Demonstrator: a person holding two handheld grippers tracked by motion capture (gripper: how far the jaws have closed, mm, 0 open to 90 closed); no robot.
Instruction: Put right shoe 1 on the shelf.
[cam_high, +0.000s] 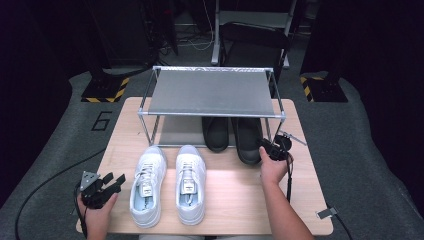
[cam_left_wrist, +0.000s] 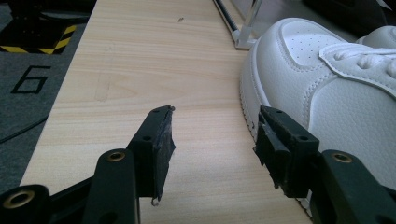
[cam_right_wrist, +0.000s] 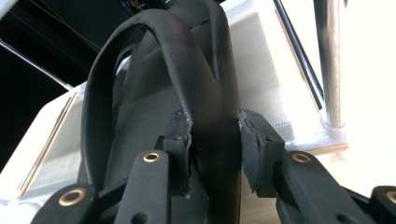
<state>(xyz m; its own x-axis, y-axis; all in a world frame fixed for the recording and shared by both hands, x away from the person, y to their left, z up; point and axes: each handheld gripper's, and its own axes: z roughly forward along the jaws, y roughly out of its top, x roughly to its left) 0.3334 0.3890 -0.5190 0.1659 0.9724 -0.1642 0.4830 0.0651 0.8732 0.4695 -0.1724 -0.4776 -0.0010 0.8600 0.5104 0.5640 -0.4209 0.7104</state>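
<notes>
Right claw (cam_right_wrist: 215, 154): jaws part-closed, pads pressing both sides of the heel rim of the right black shoe (cam_right_wrist: 187, 93). The grip is narrow, on the collar only. Judgement: the step in hand is moving this shoe at the rack's lower shelf. To do it well, keep the clamp firm, hold the sole level, and steer clear of the rack post (cam_right_wrist: 329, 60) just beside the claw.

The shoe (cam_high: 248, 140) lies toe-in under the rack (cam_high: 210, 92), heel jutting toward the bench's near edge, beside its mate (cam_high: 216, 132).

Left claw (cam_left_wrist: 212, 140): jaws wide, holding nothing, resting near the bench's near left corner, just beside the left white shoe (cam_left_wrist: 327, 84).
</notes>
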